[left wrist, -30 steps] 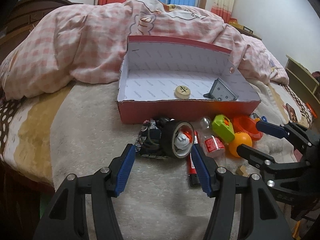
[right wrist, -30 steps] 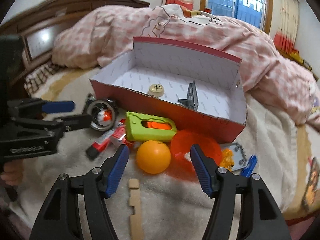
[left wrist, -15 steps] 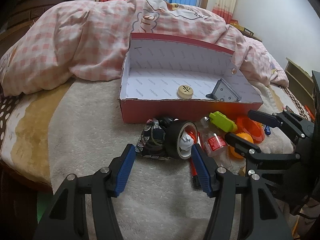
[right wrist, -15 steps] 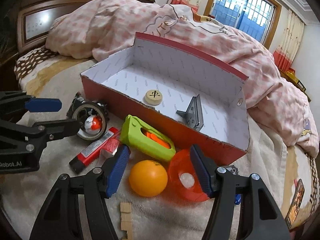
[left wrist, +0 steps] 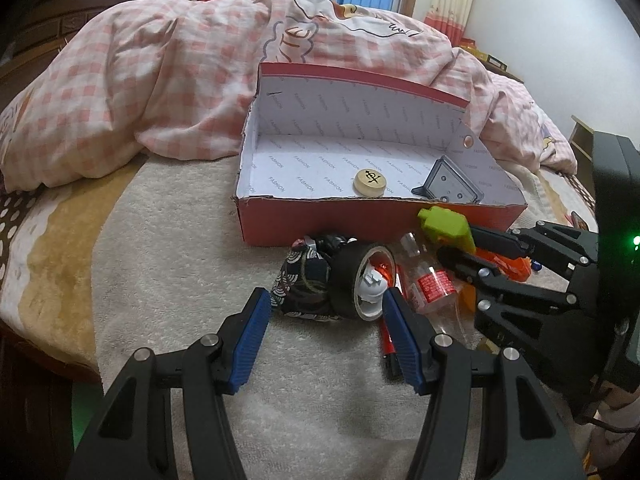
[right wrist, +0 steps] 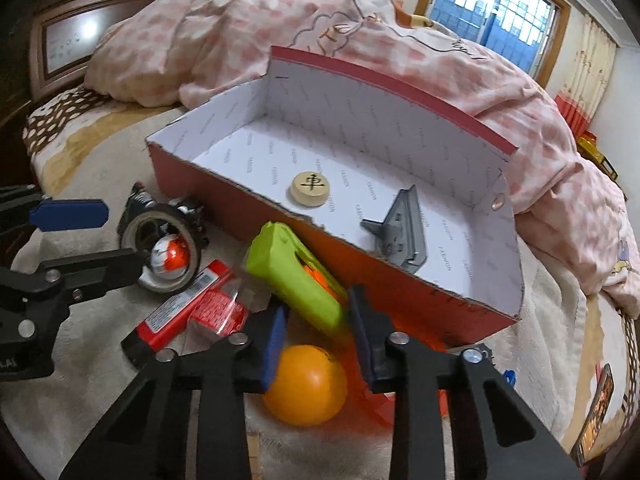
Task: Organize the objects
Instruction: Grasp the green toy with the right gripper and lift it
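Observation:
A red box (left wrist: pixel 320 222) (right wrist: pixel 224 196) with a white inside lies on the bed and holds a wooden chess piece (left wrist: pixel 369 179) (right wrist: pixel 309 186) and a grey bracket (left wrist: pixel 448 185) (right wrist: pixel 400 224). My right gripper (right wrist: pixel 318 332) is shut on a green case (right wrist: pixel 296 276) (left wrist: pixel 446 224), tilted up against the box front. My left gripper (left wrist: pixel 326 340) is open, just short of a black tape roll (left wrist: pixel 354 280) (right wrist: pixel 164 248) with a toy egg inside.
In front of the box lie a dark patterned pouch (left wrist: pixel 306 284), a small clear bottle (left wrist: pixel 428 280), a red pen-like stick (right wrist: pixel 176 312), an orange ball (right wrist: pixel 306 384) and an orange bowl (right wrist: pixel 416 344). A pink checked quilt (left wrist: pixel 140 92) is heaped behind the box.
My right gripper moved forward past the orange ball, closed on the green case and tipped its far end up. My left gripper stayed open and shifted only slightly.

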Demonstrator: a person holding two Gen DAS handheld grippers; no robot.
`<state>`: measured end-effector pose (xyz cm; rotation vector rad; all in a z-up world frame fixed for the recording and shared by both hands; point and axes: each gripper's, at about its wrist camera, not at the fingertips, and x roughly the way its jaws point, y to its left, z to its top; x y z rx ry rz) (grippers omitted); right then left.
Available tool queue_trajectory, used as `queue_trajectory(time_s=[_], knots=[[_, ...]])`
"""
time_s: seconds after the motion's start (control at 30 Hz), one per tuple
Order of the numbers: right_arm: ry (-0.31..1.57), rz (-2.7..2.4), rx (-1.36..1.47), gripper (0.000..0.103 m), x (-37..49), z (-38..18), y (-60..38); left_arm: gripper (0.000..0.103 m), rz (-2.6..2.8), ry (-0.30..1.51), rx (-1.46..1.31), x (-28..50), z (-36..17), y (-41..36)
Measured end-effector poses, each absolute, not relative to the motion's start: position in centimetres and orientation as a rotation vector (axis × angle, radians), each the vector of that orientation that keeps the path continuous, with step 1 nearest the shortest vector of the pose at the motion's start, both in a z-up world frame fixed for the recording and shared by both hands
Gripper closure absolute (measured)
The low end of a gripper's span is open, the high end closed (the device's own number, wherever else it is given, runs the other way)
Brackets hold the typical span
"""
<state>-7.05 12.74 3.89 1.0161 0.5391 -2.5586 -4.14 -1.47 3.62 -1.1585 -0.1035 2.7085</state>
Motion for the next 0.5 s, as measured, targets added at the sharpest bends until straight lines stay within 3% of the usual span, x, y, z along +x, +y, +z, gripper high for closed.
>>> queue_trajectory(time_s=[0.2,0.5], knots=[[0.488,-2.597,0.96,0.084,-6.0,5.0,13.6,0.044,2.706,-0.077,-1.144,-4.4,3.7,-0.8],[0.233,-2.56,0.989,0.085,-5.3,5.6,16.0,0.044,2.739,-0.017,-1.115,-5.6,3.8,0.1]])
